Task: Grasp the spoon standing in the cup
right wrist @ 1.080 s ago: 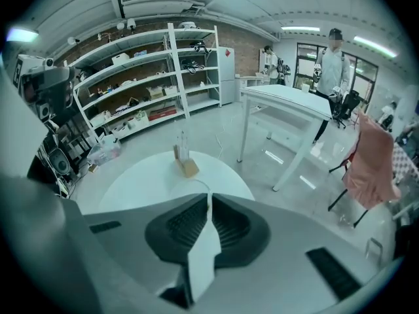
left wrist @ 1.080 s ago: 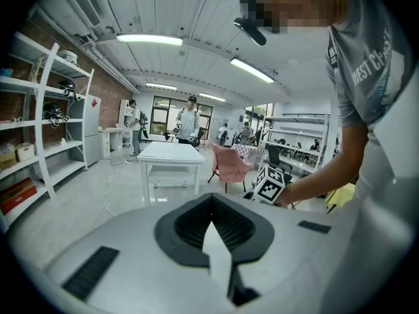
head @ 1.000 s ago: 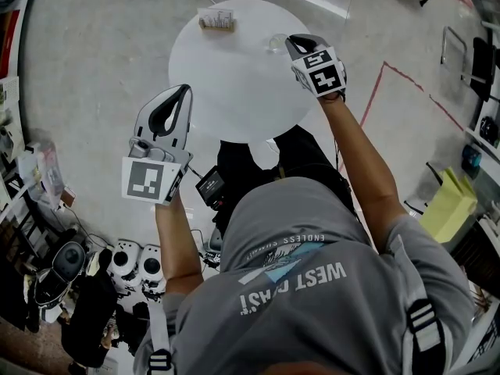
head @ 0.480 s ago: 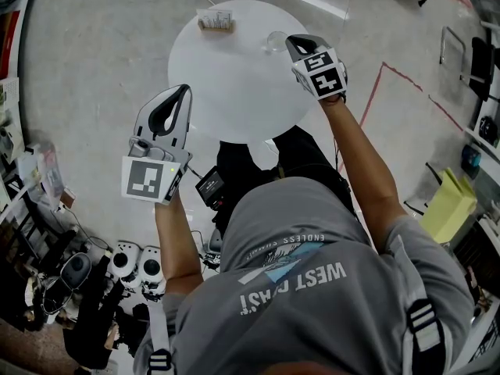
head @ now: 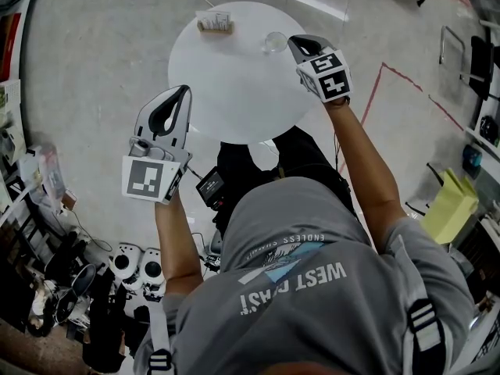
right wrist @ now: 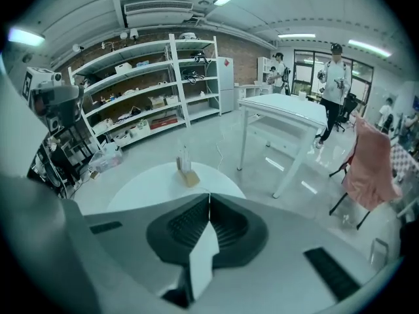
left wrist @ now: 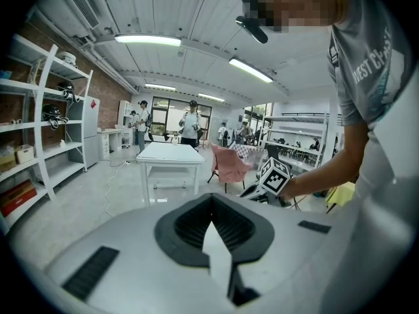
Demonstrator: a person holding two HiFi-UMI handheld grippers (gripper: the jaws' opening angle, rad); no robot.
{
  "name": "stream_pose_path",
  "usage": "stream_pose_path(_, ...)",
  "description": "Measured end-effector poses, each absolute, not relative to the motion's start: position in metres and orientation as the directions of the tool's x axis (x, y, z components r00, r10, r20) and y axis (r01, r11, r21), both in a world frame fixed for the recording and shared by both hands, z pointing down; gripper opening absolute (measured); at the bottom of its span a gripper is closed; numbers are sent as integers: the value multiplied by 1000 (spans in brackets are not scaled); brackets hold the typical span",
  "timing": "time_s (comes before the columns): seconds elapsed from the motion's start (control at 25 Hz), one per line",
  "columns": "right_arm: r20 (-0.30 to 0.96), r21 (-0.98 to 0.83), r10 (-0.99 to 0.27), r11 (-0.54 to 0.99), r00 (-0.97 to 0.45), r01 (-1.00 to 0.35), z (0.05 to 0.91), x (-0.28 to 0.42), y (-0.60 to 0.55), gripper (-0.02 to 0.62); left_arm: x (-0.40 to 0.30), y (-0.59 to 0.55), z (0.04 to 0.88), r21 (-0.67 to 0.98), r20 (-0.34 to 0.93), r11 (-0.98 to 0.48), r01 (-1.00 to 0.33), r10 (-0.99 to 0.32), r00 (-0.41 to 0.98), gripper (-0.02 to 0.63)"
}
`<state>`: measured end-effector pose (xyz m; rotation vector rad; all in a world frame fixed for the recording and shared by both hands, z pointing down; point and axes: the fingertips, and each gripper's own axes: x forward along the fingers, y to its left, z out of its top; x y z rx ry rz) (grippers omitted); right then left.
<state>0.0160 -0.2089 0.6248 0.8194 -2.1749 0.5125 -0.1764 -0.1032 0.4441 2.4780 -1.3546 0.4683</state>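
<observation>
A clear glass cup (head: 273, 41) stands near the far right rim of the round white table (head: 234, 92). I cannot make out a spoon in it or anywhere else. My right gripper (head: 297, 43) hovers just right of the cup, its jaws meeting with nothing visible between them. In the right gripper view its jaws (right wrist: 209, 197) point over the table (right wrist: 150, 185), and the cup is hidden below them. My left gripper (head: 181, 92) hangs off the table's left edge, shut and holding nothing, and its own view looks across the room (left wrist: 211, 201).
A small wooden holder (head: 215, 22) (right wrist: 188, 175) with clear sticks stands at the table's far side. Shelving (right wrist: 150, 90) lines the wall beyond. People and a white rectangular table (left wrist: 169, 154) stand across the room. Equipment (head: 133, 268) clutters the floor behind me.
The right gripper has shifted slightly to the right, away from the cup, which now shows in full. The left gripper has not moved.
</observation>
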Motion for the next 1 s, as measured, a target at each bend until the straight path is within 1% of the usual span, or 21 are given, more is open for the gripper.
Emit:
stream_pose_path(0.64, 670, -273, -458, 580, -584, -768, 580, 62, -211, 5, -165, -111, 440, 80, 407, -552, -830, -742, 533, 5)
stream_pose_path(1.0, 641, -409, -471, 458, -606, -789, 583, 89, -210, 6, -157, -115, 443, 88, 414, -570, -817, -725, 551, 5)
